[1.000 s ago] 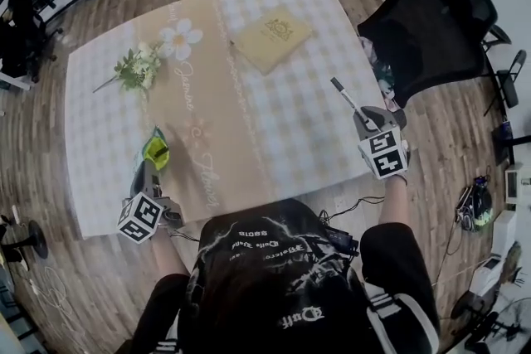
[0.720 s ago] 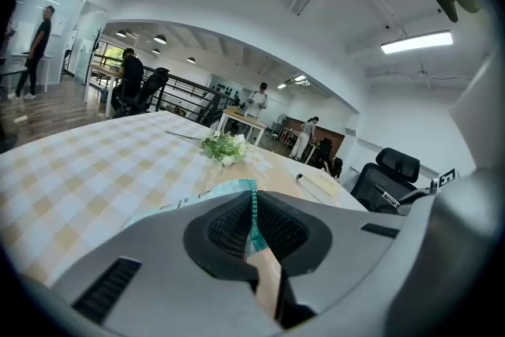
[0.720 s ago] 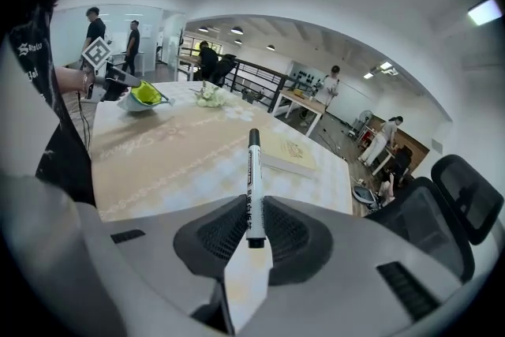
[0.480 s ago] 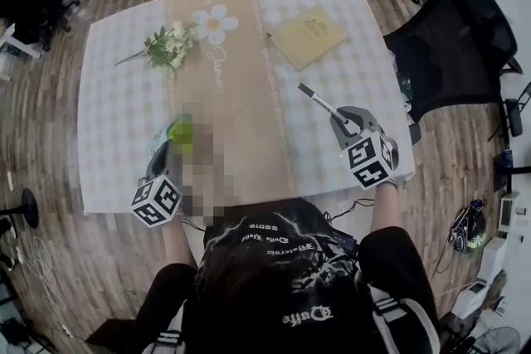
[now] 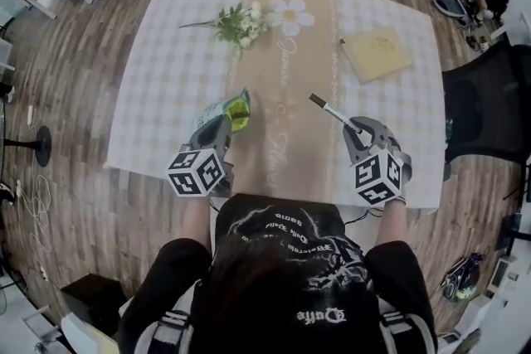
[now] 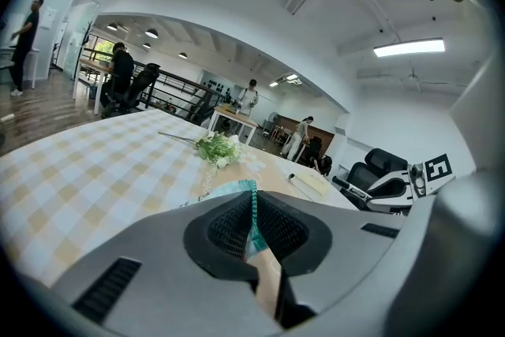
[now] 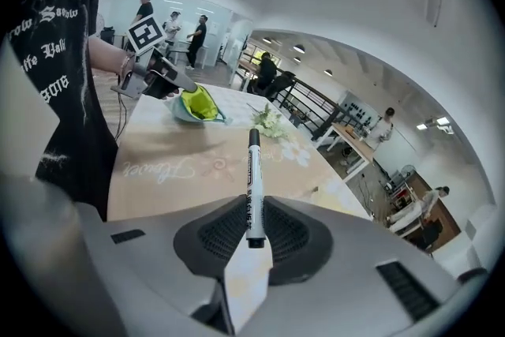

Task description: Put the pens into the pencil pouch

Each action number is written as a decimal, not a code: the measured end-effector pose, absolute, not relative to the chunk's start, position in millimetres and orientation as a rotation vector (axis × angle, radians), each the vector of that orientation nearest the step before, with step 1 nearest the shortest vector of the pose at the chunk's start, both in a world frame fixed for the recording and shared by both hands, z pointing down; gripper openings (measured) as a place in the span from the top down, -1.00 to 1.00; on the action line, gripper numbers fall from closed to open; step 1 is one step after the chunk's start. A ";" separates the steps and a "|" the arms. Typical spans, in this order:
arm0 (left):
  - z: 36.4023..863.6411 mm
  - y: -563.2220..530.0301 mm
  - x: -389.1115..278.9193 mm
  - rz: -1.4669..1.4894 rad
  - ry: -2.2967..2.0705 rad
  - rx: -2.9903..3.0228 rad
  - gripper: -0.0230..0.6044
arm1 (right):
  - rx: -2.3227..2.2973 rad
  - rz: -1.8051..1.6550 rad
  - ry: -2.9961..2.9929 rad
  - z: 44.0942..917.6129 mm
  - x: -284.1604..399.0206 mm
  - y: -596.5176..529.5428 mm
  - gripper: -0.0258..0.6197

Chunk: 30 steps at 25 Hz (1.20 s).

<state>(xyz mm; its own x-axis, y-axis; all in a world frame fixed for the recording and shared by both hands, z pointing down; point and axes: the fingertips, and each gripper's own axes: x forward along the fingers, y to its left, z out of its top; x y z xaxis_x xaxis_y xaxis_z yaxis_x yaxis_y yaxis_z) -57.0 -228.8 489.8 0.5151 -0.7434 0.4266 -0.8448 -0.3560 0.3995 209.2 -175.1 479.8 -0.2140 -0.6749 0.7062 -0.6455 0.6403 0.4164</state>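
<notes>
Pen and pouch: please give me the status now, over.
Left gripper shut on pouch edge. Right gripper shut on pen, not yet in pouch. Nothing between them on table; flowers and notebook lie farther back.

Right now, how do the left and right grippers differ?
The left gripper grips the green pencil pouch by its edge; the right gripper grips a pen. The left gripper's jaws stand almost together, the right gripper's slightly wider. Both are shut on their load.
</notes>
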 end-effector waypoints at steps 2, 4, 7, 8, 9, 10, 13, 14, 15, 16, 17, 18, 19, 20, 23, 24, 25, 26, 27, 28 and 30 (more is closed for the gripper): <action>490.1 -228.1 -56.6 0.232 -1.278 2.187 0.82 | 0.989 -0.070 -1.936 482.1 186.8 -180.2 0.69; 489.2 -227.2 -55.8 0.231 -1.259 2.198 0.82 | 0.944 -0.094 -1.957 482.1 165.2 -183.1 0.69; 480.2 -225.1 -61.9 0.226 -1.233 2.212 0.82 | 0.869 -0.132 -1.972 476.7 129.7 -183.5 0.69; 476.4 -224.5 -65.6 0.222 -1.226 2.213 0.82 | 0.842 -0.144 -1.974 475.1 117.7 -183.1 0.69; 474.2 -224.3 -68.6 0.215 -1.221 2.213 0.82 | 0.817 -0.154 -1.976 475.5 107.1 -182.9 0.69; 474.6 -224.5 -70.0 0.207 -1.216 2.211 0.82 | 0.793 -0.159 -1.980 478.5 98.5 -183.2 0.69; 482.9 -224.2 -67.6 0.183 -1.198 2.207 0.82 | 0.726 -0.174 -1.985 493.7 79.9 -184.7 0.69; 484.3 -223.7 -67.7 0.181 -1.193 2.210 0.82 | 0.705 -0.186 -1.981 496.9 73.5 -185.6 0.69; 484.4 -223.2 -68.7 0.182 -1.188 2.216 0.82 | 0.686 -0.200 -1.976 498.8 66.6 -186.6 0.69; 483.6 -222.7 -70.2 0.183 -1.183 2.222 0.82 | 0.669 -0.212 -1.970 499.6 59.5 -187.3 0.69; 482.4 -222.0 -71.7 0.185 -1.177 2.229 0.82 | 0.653 -0.222 -1.965 500.0 52.7 -187.6 0.69; 481.2 -221.2 -73.2 0.185 -1.170 2.236 0.82 | 0.638 -0.228 -1.958 500.5 46.5 -187.4 0.69; 480.3 -220.4 -74.5 0.186 -1.162 2.242 0.82 | 0.622 -0.235 -1.950 501.5 40.7 -186.9 0.69; 479.6 -219.7 -75.8 0.187 -1.152 2.249 0.82 | 0.606 -0.242 -1.940 502.9 34.9 -186.2 0.69; 478.7 -217.9 -78.8 0.197 -1.121 2.275 0.82 | 0.567 -0.268 -1.918 508.0 17.4 -184.4 0.69; 478.2 -217.2 -79.5 0.199 -1.111 2.285 0.82 | 0.559 -0.275 -1.914 509.4 11.8 -184.3 0.69; 477.6 -216.4 -80.1 0.200 -1.102 2.294 0.82 | 0.552 -0.281 -1.909 510.6 6.5 -184.4 0.69; 477.0 -215.3 -80.7 0.200 -1.093 2.301 0.82 | 0.546 -0.285 -1.905 511.6 1.6 -184.4 0.69; 476.7 -214.1 -81.2 0.201 -1.083 2.307 0.82 | 0.542 -0.287 -1.903 512.3 -3.1 -184.4 0.69; 476.5 -212.8 -81.5 0.202 -1.072 2.312 0.82 | 0.539 -0.287 -1.902 512.6 -7.4 -184.4 0.69; 476.2 -210.4 -81.5 0.206 -1.048 2.322 0.82 | 0.535 -0.282 -1.903 512.8 -14.6 -184.4 0.69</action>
